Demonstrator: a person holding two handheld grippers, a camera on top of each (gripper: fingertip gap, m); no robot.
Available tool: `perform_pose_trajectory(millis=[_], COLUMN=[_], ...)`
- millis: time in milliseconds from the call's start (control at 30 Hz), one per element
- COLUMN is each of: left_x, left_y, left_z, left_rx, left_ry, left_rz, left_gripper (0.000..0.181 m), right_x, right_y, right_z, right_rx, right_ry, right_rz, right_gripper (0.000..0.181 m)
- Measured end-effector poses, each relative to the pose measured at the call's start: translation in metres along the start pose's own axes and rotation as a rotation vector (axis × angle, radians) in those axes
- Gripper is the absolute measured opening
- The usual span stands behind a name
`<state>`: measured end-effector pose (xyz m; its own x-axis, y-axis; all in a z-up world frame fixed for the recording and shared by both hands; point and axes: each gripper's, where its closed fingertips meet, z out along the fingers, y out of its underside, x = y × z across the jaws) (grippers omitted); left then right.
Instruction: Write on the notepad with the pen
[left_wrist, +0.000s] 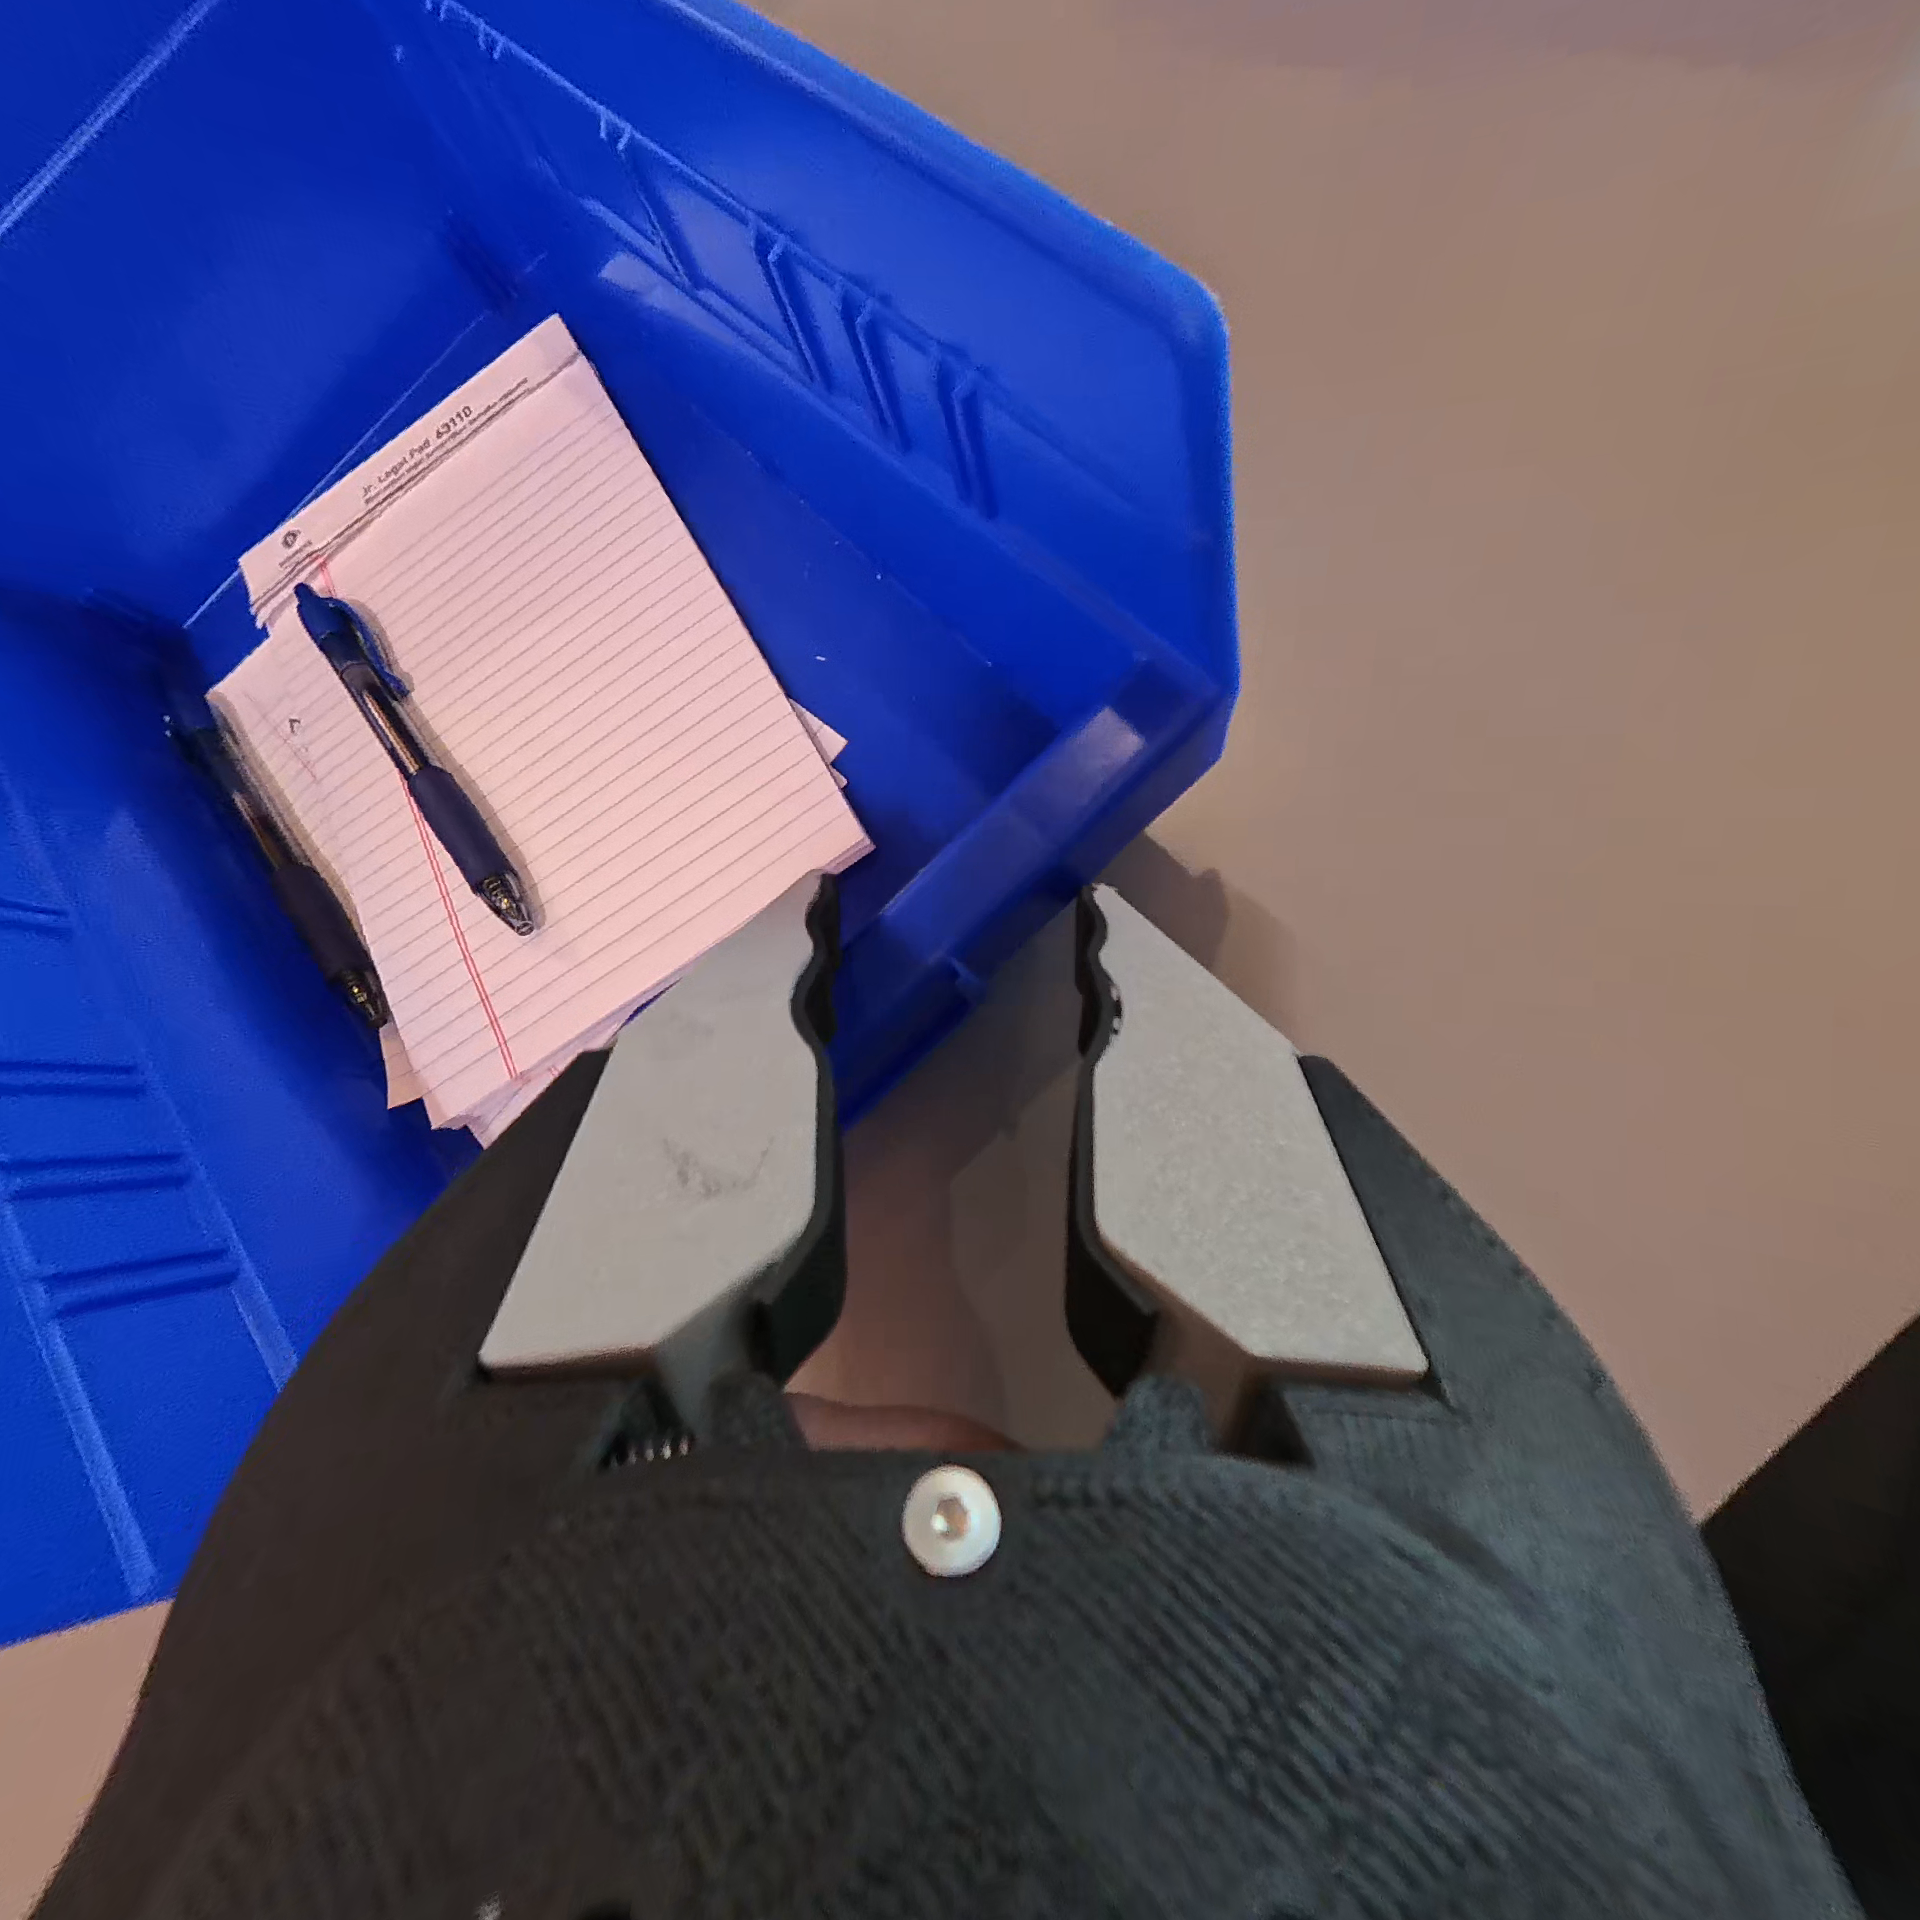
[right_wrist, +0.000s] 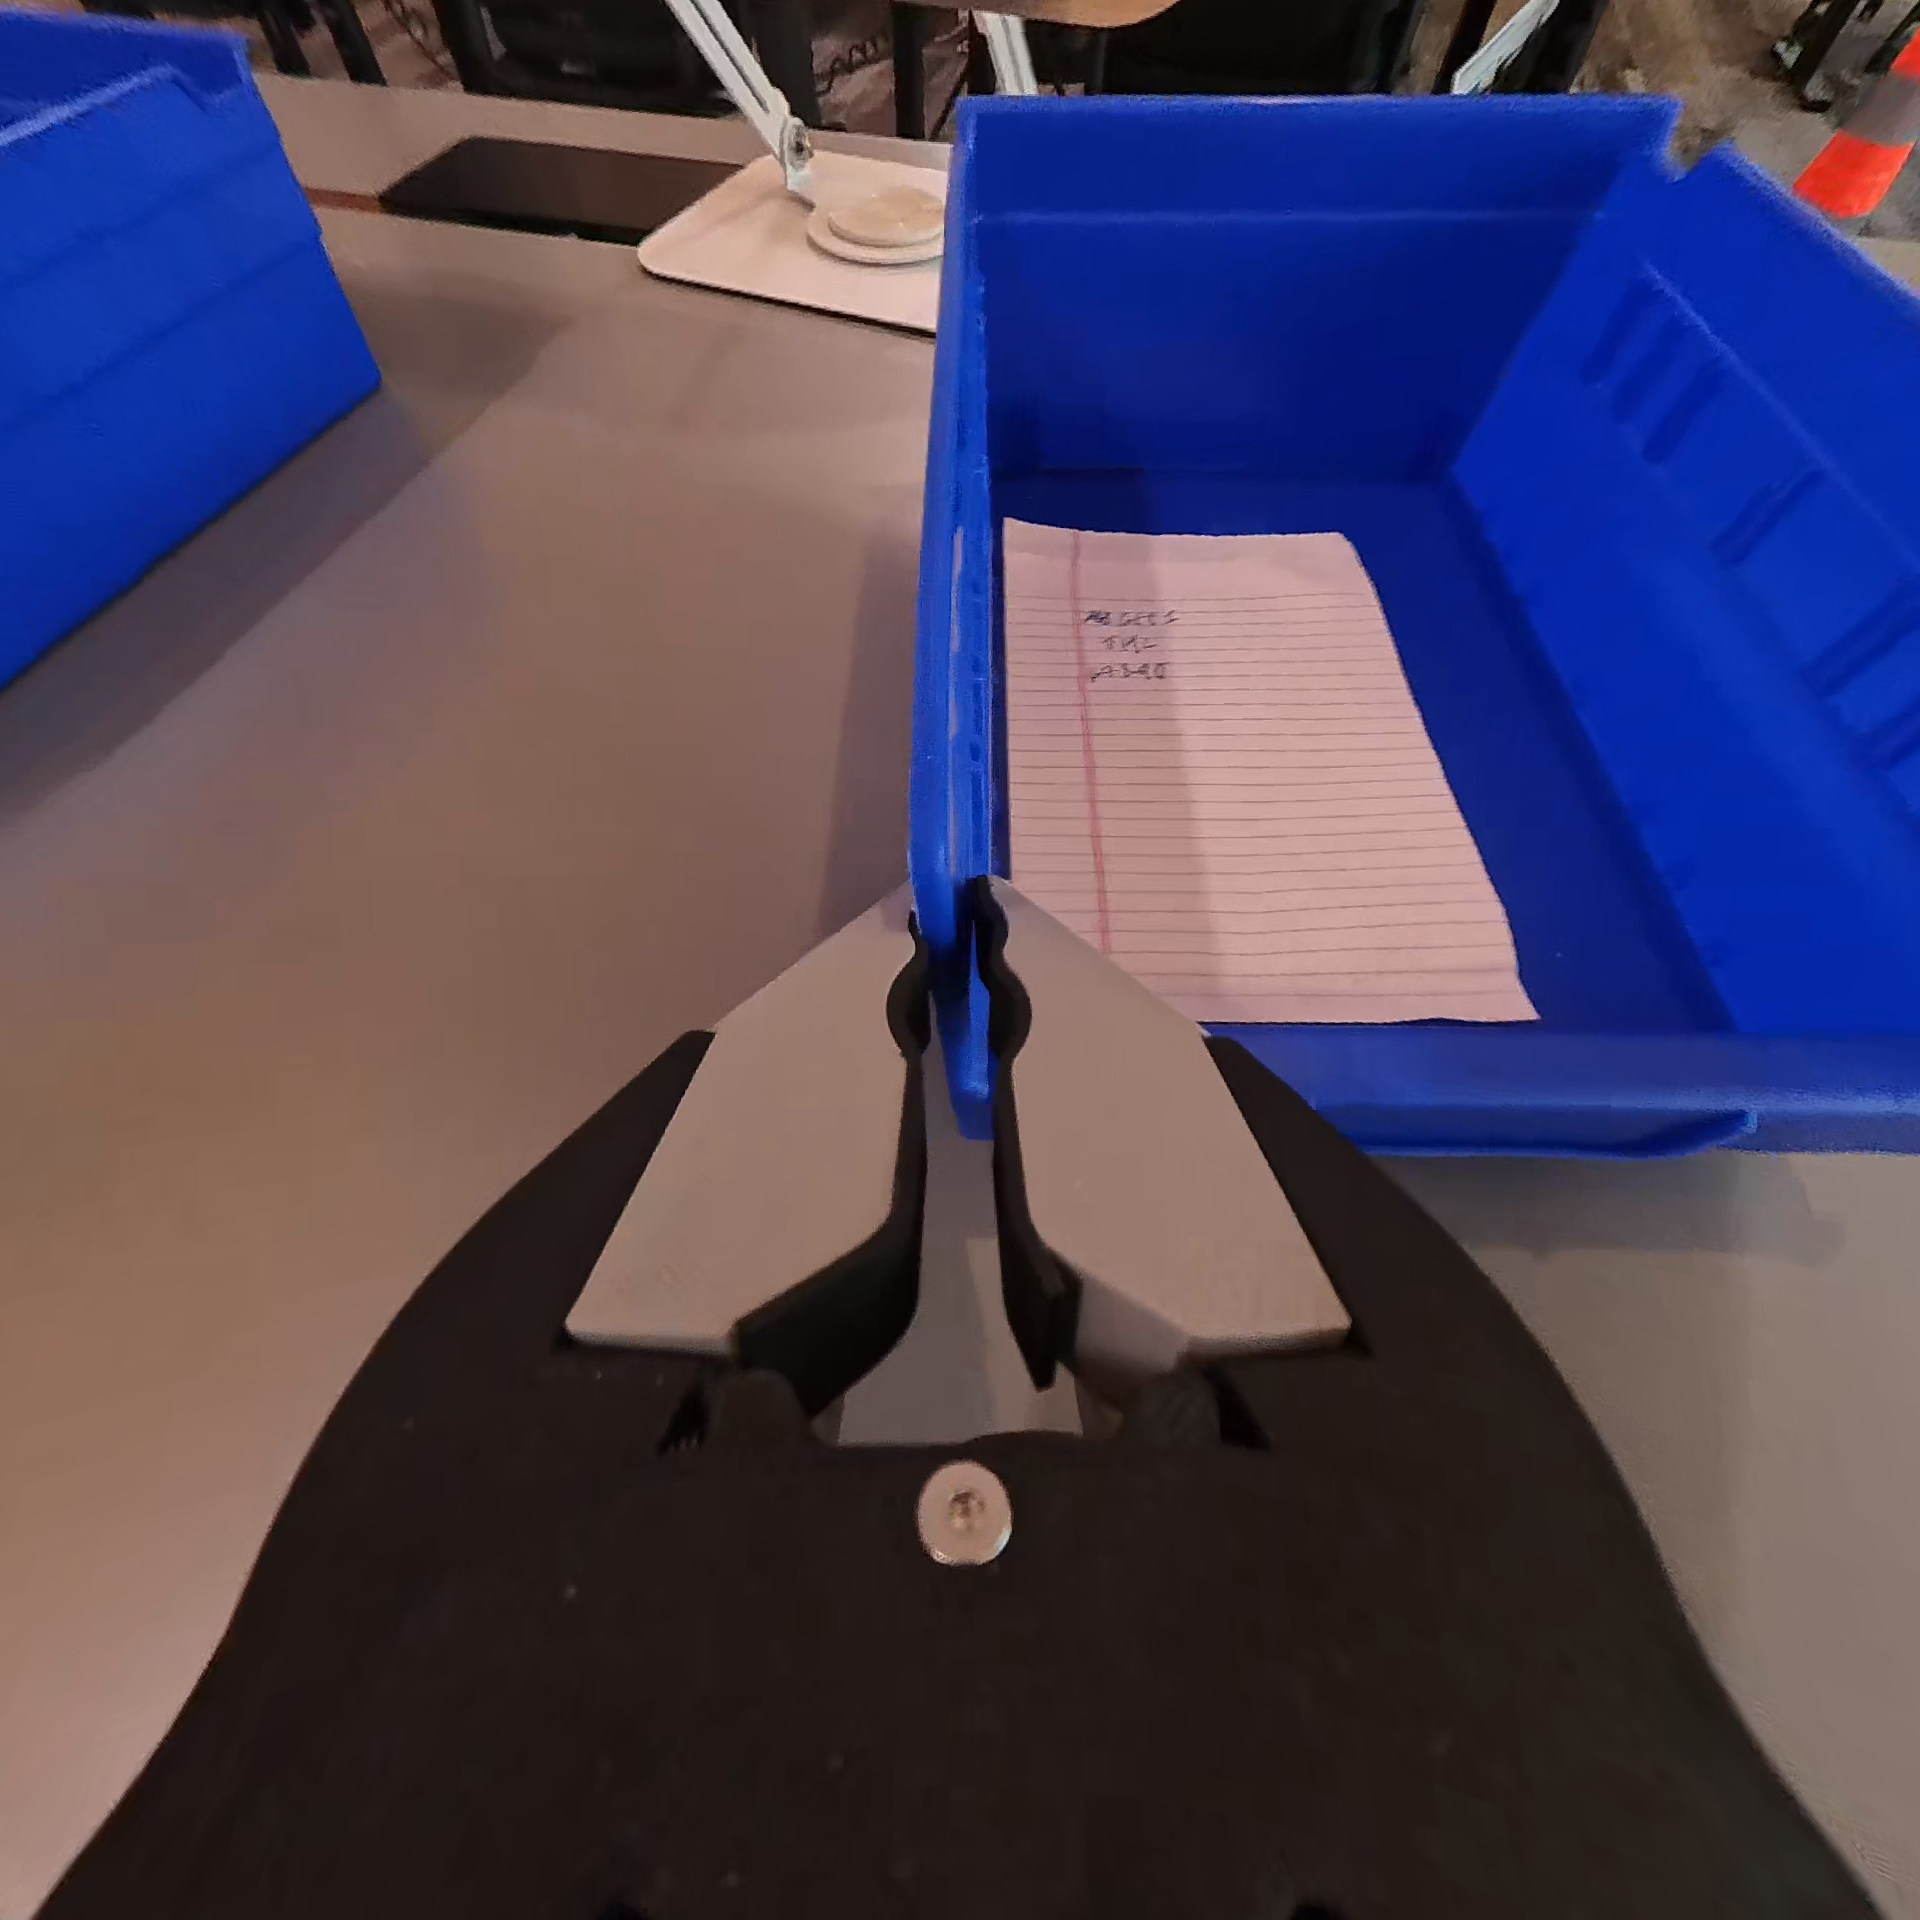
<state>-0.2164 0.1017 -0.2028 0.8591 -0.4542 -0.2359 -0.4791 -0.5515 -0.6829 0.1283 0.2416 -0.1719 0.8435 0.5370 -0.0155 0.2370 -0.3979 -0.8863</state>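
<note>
The left tongs (left_wrist: 951, 904) stand wide apart with nothing between them, hovering over the near corner of a blue bin (left_wrist: 1039, 499) that sits on the grey-brown surface (left_wrist: 1558, 520). One finger reaches over the bin's inside, its tip just at the lower edge of the paper, while the other hangs outside the wall above the surface. Inside this bin lies the notepad (left_wrist: 582, 665), a lined white pad with a red margin line, lying at an angle on the bin floor with several loose sheets fanned out beneath it. The pen (left_wrist: 416, 758), dark blue with a rubber grip and a clip, lies on top of the notepad near its margin side, touching neither finger. A second pen (left_wrist: 291, 873) of the same kind lies beside the pad against the bin's wall, partly tucked under the paper's edge. In the right wrist view, the right tongs (right_wrist: 948, 914) are drawn narrow and pinch the side wall of a second blue bin (right_wrist: 1299, 312) at its near corner, one finger outside and one inside. On that bin's floor lies a single lined sheet (right_wrist: 1247, 810) with a red margin and a few lines of handwriting near its top. Farther off on the surface stand another blue bin (right_wrist: 156, 364) to the left and a white lamp base (right_wrist: 810, 239) behind.
</note>
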Motion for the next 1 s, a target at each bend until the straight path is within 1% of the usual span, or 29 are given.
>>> perform_pose_trajectory(millis=[133, 233, 267, 333, 367, 400, 433, 467, 533, 567, 633, 667, 733, 833, 867, 900, 933, 1000], left_x=[0.000, 0.010, 0.019, 0.049, 0.068, 0.087, 0.105, 0.119, 0.137, 0.141, 0.151, 0.147, 0.124, 0.094, 0.089, 0.084, 0.074, 0.048], left_y=[-0.003, -0.022, -0.030, -0.050, -0.061, -0.072, -0.083, -0.092, -0.105, -0.110, -0.117, -0.122, -0.132, -0.153, -0.159, -0.164, -0.167, -0.169], left_z=[-0.007, -0.031, -0.042, -0.064, -0.073, -0.079, -0.080, -0.075, -0.047, -0.029, 0.004, 0.021, 0.052, 0.090, 0.102, 0.112, 0.123, 0.143], left_rx=[0.032, 0.158, 0.208, 0.307, 0.352, 0.393, 0.423, 0.437, 0.426, 0.419, 0.375, 0.346, 0.307, 0.298, 0.285, 0.273, 0.264, 0.232], left_ry=[-0.066, -0.067, -0.030, 0.109, 0.194, 0.273, 0.328, 0.353, 0.330, 0.310, 0.339, 0.316, 0.177, 0.026, 0.022, 0.033, 0.011, -0.047], left_rz=[0.021, 0.023, 0.016, -0.007, -0.012, -0.008, 0.001, 0.009, 0.043, 0.049, 0.025, -0.005, -0.061, -0.105, -0.111, -0.099, -0.105, -0.144], left_gripper=[0.046, 0.045, 0.044, 0.041, 0.040, 0.039, 0.036, 0.032, 0.025, 0.025, 0.031, 0.033, 0.025, 0.025, 0.025, 0.027, 0.032, 0.028], right_x=[-0.011, -0.017, -0.019, -0.028, -0.039, -0.051, -0.063, -0.075, -0.100, -0.112, -0.126, -0.128, -0.128, -0.132, -0.132, -0.127, -0.117, -0.097], right_y=[-0.003, -0.017, -0.023, -0.033, -0.036, -0.038, -0.039, -0.039, -0.043, -0.046, -0.058, -0.064, -0.076, -0.095, -0.100, -0.103, -0.105, -0.105], right_z=[0.003, -0.014, -0.022, -0.036, -0.040, -0.041, -0.039, -0.034, -0.019, -0.009, 0.015, 0.029, 0.055, 0.090, 0.102, 0.115, 0.128, 0.151], right_rx=[-0.005, 0.096, 0.142, 0.202, 0.209, 0.202, 0.182, 0.156, 0.112, 0.102, 0.114, 0.123, 0.140, 0.186, 0.193, 0.189, 0.173, 0.134], right_ry=[-0.066, -0.104, -0.109, -0.146, -0.190, -0.238, -0.275, -0.305, -0.367, -0.392, -0.392, -0.372, -0.312, -0.261, -0.236, -0.181, -0.104, 0.013], right_rz=[0.005, -0.011, -0.020, -0.051, -0.070, -0.088, -0.106, -0.128, -0.171, -0.187, -0.204, -0.206, -0.210, -0.227, -0.244, -0.264, -0.274, -0.267], right_gripper=[0.008, 0.020, 0.022, 0.025, 0.031, 0.028, 0.029, 0.029, 0.030, 0.031, 0.035, 0.037, 0.039, 0.040, 0.035, 0.033, 0.032, 0.031])
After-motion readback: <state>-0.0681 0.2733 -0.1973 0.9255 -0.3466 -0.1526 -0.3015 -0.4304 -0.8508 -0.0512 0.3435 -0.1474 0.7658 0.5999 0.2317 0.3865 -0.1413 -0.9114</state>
